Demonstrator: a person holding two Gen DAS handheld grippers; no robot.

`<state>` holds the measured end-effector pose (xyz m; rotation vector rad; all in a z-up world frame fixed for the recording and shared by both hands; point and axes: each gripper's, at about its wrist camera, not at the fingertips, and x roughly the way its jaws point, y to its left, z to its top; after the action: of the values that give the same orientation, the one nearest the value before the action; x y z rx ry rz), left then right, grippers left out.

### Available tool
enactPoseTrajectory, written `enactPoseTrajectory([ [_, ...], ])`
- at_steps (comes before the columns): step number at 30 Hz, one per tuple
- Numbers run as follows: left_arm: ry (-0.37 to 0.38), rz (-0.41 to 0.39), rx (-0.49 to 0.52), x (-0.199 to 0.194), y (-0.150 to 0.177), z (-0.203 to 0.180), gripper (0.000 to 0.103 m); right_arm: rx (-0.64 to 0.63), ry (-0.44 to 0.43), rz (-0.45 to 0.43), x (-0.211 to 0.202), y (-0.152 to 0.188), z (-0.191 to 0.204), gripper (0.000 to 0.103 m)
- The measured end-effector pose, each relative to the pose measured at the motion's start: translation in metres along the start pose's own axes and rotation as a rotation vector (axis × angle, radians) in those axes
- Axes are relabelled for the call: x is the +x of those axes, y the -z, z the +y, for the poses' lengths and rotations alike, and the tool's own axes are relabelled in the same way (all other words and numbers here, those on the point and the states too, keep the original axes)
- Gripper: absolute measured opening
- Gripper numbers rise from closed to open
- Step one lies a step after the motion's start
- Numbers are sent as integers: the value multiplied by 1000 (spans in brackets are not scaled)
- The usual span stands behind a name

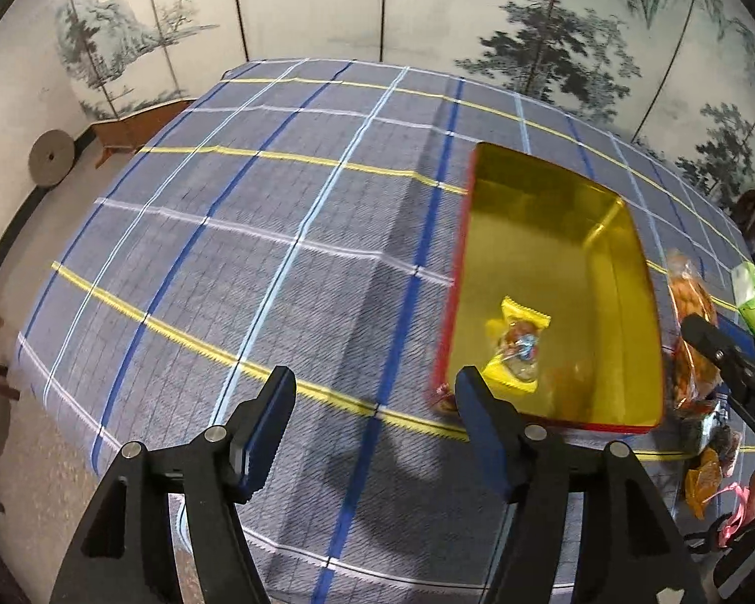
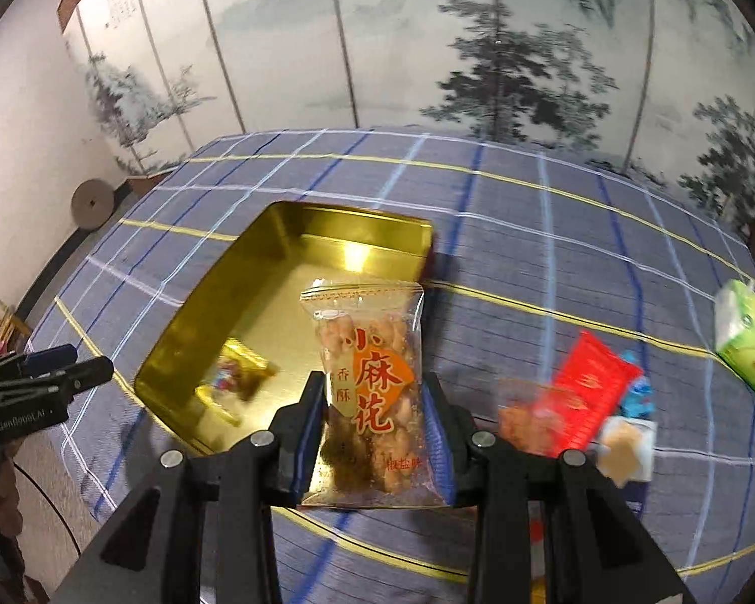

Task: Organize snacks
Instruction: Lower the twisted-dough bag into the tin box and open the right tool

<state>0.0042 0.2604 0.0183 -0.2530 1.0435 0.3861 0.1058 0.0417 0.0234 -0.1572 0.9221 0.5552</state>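
One snack binned, one in transit, several waiting.

Right gripper [image 2: 372, 433] jaws clamp the twist-snack bag [image 2: 372, 387] low centre, over the gold tin [image 2: 297, 231]; left gripper [image 1: 375, 433] jaws gape empty. Yellow candy packet [image 1: 521, 347] lies inside; red packet [image 2: 591, 392] and green carton [image 2: 747, 340] remain on the bench, right.

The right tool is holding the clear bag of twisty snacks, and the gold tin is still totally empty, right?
Not quite. The right tool does hold the clear snack bag, but the gold tin is not empty: a yellow-wrapped candy already lies inside it, as the left wrist view shows.
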Motion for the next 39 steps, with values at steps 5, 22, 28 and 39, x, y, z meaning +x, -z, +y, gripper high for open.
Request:
enactPoseTrajectory([
  [5, -14, 10, -20, 0, 5, 7, 62, -17, -7, 17, 14, -3, 18, 37],
  [22, -61, 26, -95, 0, 12, 37, 63, -111, 11, 83, 56, -9, 52, 37],
  [28, -70, 39, -99, 1, 13, 38, 63, -126, 24, 102, 64, -9, 54, 37],
  [39, -66, 42, -95, 1, 16, 37, 63, -124, 26, 123, 73, -4, 56, 37],
])
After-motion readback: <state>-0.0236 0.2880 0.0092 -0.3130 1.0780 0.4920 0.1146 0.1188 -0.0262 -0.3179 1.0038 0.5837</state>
